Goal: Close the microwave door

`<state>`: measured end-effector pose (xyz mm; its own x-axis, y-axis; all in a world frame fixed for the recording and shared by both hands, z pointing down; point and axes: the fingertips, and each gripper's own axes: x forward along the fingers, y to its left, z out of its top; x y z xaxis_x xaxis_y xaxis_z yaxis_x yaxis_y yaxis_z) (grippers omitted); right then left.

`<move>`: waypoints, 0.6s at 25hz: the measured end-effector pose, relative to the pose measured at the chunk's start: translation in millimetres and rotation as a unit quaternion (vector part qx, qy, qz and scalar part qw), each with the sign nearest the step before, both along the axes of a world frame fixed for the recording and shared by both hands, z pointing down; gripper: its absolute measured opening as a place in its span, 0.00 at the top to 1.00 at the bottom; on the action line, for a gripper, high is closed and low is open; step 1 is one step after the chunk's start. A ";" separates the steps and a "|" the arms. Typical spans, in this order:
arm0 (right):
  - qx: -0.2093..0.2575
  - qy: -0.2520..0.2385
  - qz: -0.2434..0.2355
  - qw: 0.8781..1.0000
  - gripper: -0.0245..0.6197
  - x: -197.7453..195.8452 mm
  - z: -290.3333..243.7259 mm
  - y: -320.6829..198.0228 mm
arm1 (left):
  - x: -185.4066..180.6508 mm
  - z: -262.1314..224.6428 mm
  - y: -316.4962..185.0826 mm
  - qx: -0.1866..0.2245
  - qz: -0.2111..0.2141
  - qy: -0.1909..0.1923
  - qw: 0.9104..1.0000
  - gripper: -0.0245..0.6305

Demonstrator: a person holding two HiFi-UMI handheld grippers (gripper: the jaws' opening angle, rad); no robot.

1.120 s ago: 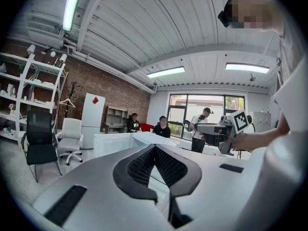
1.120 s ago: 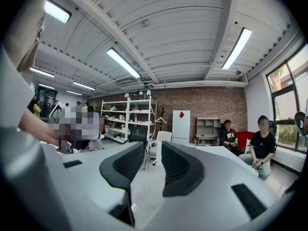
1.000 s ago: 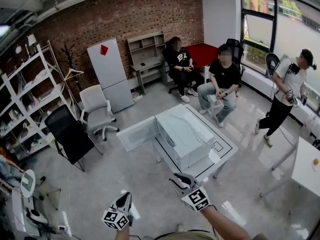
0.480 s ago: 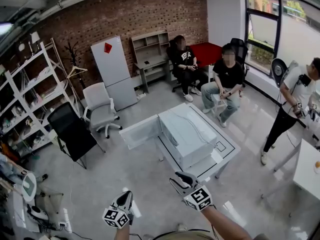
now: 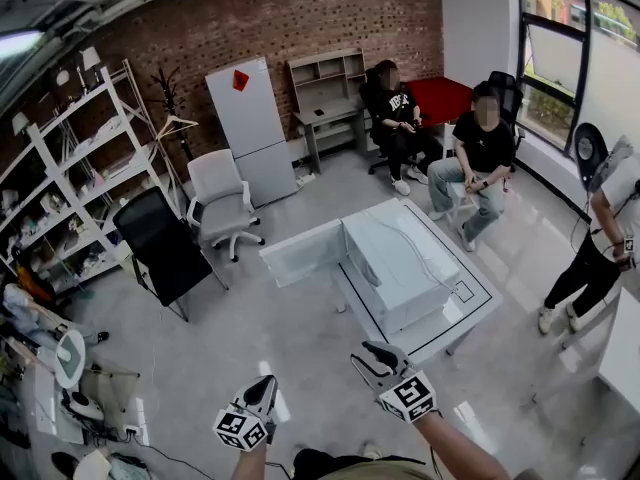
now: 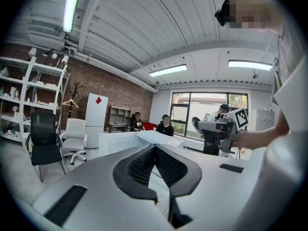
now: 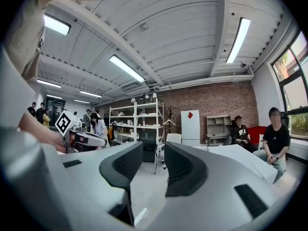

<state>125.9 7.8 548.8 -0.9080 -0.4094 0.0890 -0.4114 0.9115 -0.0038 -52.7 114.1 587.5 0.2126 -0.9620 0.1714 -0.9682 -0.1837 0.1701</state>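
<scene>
The white microwave point(image 5: 400, 263) stands on a low white table point(image 5: 470, 308) in the middle of the room. Its door point(image 5: 303, 253) hangs open, swung out to the left. Both grippers are held in the air well short of it, near the bottom of the head view. My left gripper point(image 5: 266, 385) is shut with nothing in it; in the left gripper view its jaws point(image 6: 155, 149) meet, and the door point(image 6: 118, 142) shows beyond them. My right gripper point(image 5: 374, 354) is open and empty, with a clear gap between its jaws point(image 7: 154, 153). The microwave point(image 7: 240, 154) lies to their right.
A black office chair point(image 5: 160, 248) and a white one point(image 5: 222, 193) stand left of the microwave, a white fridge point(image 5: 250, 128) and shelves point(image 5: 70, 178) behind. Two people sit beyond the table point(image 5: 480, 143), and one person stands at the right edge point(image 5: 600, 238).
The head view has swung left, so the microwave and the room sit further right in it. Both grippers stay in about the same place. The standing person has moved towards the right edge.
</scene>
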 end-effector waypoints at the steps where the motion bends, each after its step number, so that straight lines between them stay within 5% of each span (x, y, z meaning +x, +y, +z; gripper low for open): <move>1: -0.001 0.000 -0.002 1.000 0.77 -5.4 1.5 0.1 | -4.9 1.8 0.0 -0.001 -0.001 0.001 1.000 0.96; 15: -0.014 0.005 0.037 0.999 0.77 -108.2 9.2 -45.9 | -111.3 12.1 -45.6 -0.005 0.035 0.017 0.999 0.96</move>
<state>17.7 -38.1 558.0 -0.8742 -0.4729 0.1105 -0.4781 0.8779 -0.0253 -163.9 68.5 599.6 0.2860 -0.9425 0.1726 -0.9463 -0.2495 0.2058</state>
